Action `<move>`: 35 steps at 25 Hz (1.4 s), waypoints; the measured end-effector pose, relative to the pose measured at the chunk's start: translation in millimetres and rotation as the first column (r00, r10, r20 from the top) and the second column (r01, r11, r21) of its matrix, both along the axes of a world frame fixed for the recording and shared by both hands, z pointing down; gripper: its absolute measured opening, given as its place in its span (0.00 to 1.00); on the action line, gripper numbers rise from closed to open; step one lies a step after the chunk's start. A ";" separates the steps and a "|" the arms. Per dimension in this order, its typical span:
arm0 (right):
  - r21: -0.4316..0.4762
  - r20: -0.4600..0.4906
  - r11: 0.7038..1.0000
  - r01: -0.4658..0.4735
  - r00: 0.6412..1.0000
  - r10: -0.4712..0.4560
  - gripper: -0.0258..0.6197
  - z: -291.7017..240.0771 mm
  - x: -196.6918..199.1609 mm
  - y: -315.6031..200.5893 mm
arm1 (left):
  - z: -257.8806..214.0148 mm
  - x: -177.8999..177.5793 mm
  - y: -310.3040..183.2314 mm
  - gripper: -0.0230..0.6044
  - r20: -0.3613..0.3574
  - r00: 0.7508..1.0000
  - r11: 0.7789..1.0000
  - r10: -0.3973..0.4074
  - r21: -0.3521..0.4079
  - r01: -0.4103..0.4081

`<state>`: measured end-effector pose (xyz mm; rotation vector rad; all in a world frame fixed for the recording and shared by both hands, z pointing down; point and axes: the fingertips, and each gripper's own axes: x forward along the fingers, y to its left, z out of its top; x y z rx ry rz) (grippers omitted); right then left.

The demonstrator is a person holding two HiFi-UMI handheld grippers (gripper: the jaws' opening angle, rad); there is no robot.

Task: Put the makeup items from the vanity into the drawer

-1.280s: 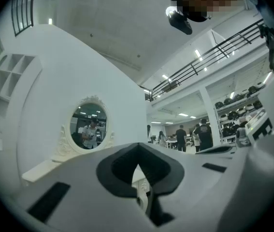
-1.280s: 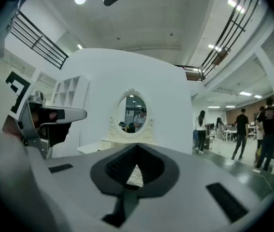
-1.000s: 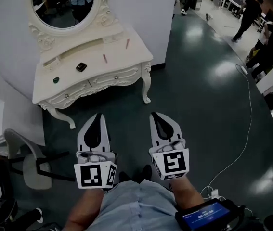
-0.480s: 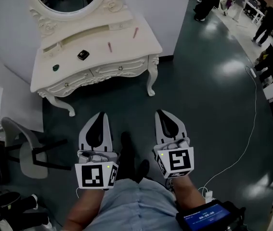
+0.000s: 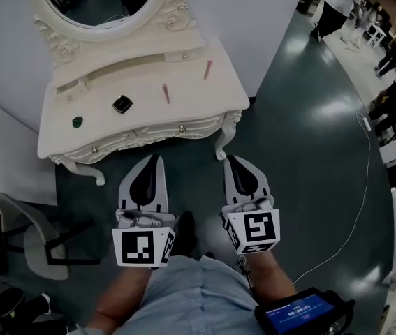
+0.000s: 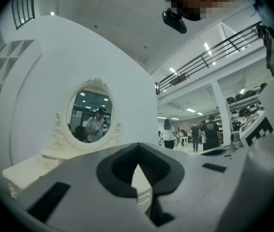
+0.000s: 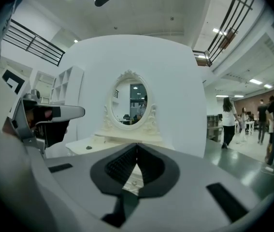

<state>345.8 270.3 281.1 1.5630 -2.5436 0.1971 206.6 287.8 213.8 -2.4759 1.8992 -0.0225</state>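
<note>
Vanity (image 5: 215,103) surface, white, below an oval mirror (image 5: 100,5): green pot (image 5: 77,122) near the left edge, black compact (image 5: 121,104) left of centre, one pink stick (image 5: 165,93) at centre, another pink stick (image 5: 208,69) toward the back right corner. Drawers (image 5: 177,128) along the front edge are closed. Your left gripper (image 5: 157,160) and right gripper (image 5: 231,162) hang just short of that edge, jaws clenched together, both empty.

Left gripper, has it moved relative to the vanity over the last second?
Yes. The left gripper has moved forward, toward the vanity: in the head view, the gap between it and the vanity's front edge has shrunk noticeably.
</note>
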 end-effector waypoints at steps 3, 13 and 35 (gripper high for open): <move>0.030 -0.008 1.000 -0.011 1.000 0.011 0.04 -11.2 -11.1 -38.3 | -11.3 -9.9 -35.4 0.04 -0.004 1.000 0.999 0.016 0.037 -0.016; 0.049 -0.037 0.998 -0.050 0.998 0.051 0.04 -16.7 -26.2 -107.9 | -7.1 -22.5 -107.0 0.04 -0.020 0.998 0.997 0.067 0.041 -0.066; -0.083 0.007 0.995 -0.050 0.999 0.051 0.04 43.9 6.5 -317.5 | 30.0 21.4 -301.9 0.04 0.041 0.996 0.995 0.081 -0.065 -0.079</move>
